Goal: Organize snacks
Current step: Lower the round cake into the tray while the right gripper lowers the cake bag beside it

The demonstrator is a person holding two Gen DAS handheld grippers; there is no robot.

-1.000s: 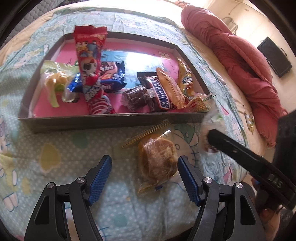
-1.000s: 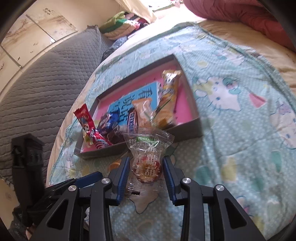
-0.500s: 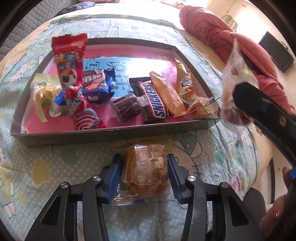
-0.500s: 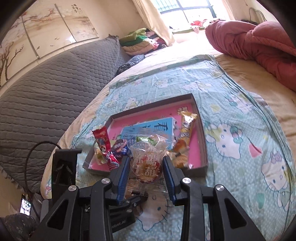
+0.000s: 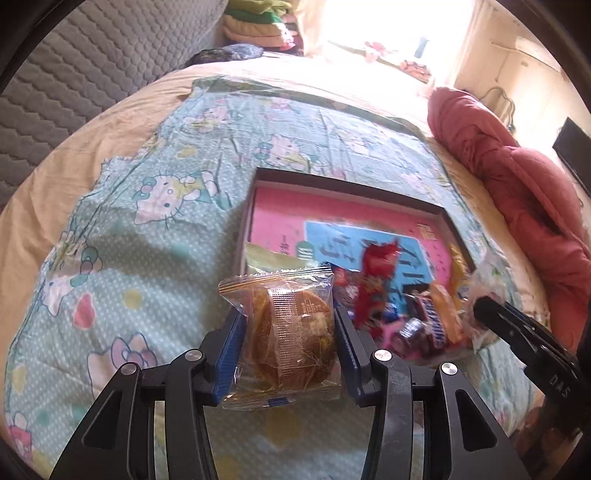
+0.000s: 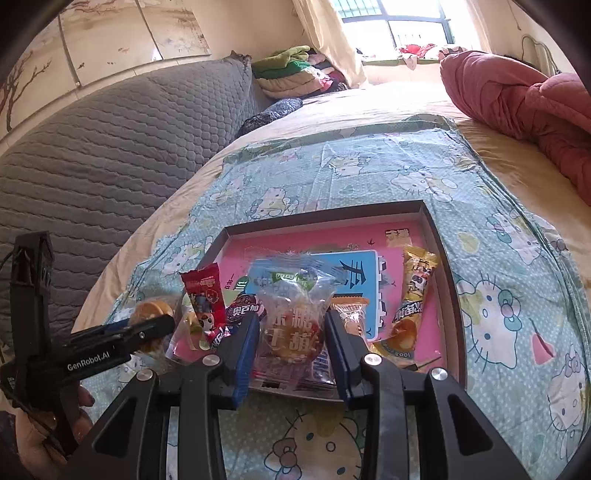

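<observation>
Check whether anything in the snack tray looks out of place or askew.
The red packet stands on end instead of lying flat, and the snacks crowd the tray's near side in a jumble. No spill or damage shows.

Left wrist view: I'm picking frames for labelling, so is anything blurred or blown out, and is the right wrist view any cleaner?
Left wrist view: window blown out, tray snacks motion-smeared, held cake packet sharp. Right wrist view: crisper, window bright, wrapper print legible.

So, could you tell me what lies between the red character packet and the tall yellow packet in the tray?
In the right wrist view, the right gripper holds a clear candy bag up between the red packet and the yellow packet.
</observation>
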